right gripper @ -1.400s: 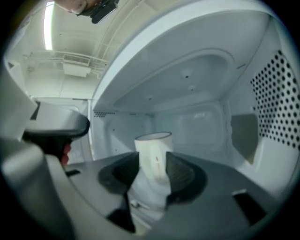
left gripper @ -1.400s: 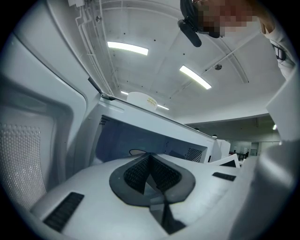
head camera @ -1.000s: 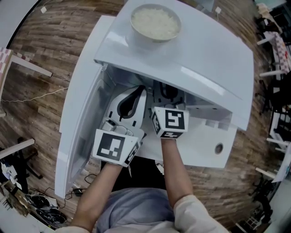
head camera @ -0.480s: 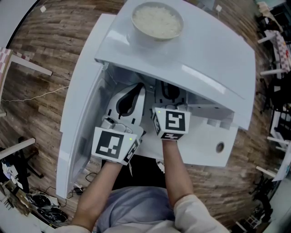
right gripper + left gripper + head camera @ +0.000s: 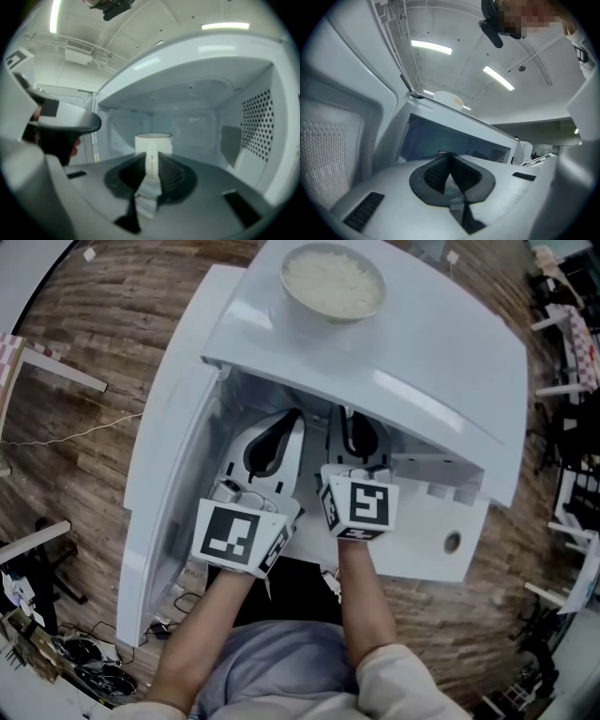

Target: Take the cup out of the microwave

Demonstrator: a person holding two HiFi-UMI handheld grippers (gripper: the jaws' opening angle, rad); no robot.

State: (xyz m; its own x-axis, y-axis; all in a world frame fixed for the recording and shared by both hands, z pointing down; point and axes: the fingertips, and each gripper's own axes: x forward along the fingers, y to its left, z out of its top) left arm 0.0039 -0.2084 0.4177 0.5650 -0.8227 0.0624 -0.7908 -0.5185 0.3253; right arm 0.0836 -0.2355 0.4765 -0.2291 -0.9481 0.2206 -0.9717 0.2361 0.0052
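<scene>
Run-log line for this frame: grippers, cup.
right gripper: shut on white cup handle | white cup: upright in open white microwave | left gripper: shut, empty

White microwave (image 5: 422, 362), door (image 5: 173, 456) swung open to the left, one thing on top and one inside.
On the flat top, a bowl of rice (image 5: 333, 282) sits near the far edge, left of centre. Inside, the white cup (image 5: 153, 140) stands upright on the cavity floor (image 5: 205, 157), about mid-width, well apart from the perforated right wall (image 5: 257, 122). Wood-plank floor (image 5: 103, 362) shows around the unit, with a thin cable (image 5: 84, 435) lying on it at left.
</scene>
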